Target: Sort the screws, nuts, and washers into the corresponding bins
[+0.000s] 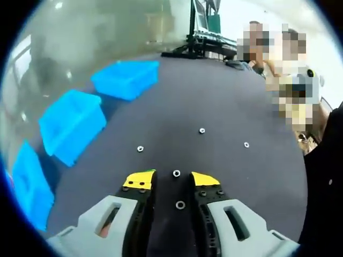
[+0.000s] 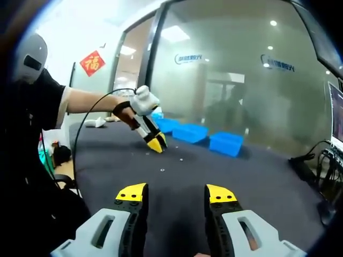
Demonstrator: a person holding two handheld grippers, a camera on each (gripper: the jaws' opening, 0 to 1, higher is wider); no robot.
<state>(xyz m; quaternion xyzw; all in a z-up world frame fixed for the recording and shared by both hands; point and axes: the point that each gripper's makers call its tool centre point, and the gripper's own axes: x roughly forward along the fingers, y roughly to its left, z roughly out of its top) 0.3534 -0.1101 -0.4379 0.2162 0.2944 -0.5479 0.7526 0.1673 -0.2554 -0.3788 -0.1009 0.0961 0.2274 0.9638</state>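
My left gripper [image 1: 173, 180] hangs low over the dark grey table [image 1: 230, 96] with its yellow-tipped jaws apart. One small nut [image 1: 176, 173] lies between the tips and a second nut [image 1: 180, 204] further back between the jaws. More small parts lie beyond: one [image 1: 140, 148] to the left, one [image 1: 202, 130] ahead, one [image 1: 246, 144] to the right. Three blue bins [image 1: 127, 77] [image 1: 72, 124] [image 1: 29, 184] line the left side. My right gripper [image 2: 177, 194] is open above the table, holding nothing. The left gripper [image 2: 155, 142] points down at the table, with the bins [image 2: 226, 143] behind it.
A person's arm [image 2: 86, 99] holds the left gripper, and a cable [image 2: 80, 134] loops down from it. A black stand with equipment [image 1: 201, 40] sits at the table's far edge. Glass walls [image 2: 241, 69] stand behind the bins. A laptop edge [image 2: 337, 118] shows at the right.
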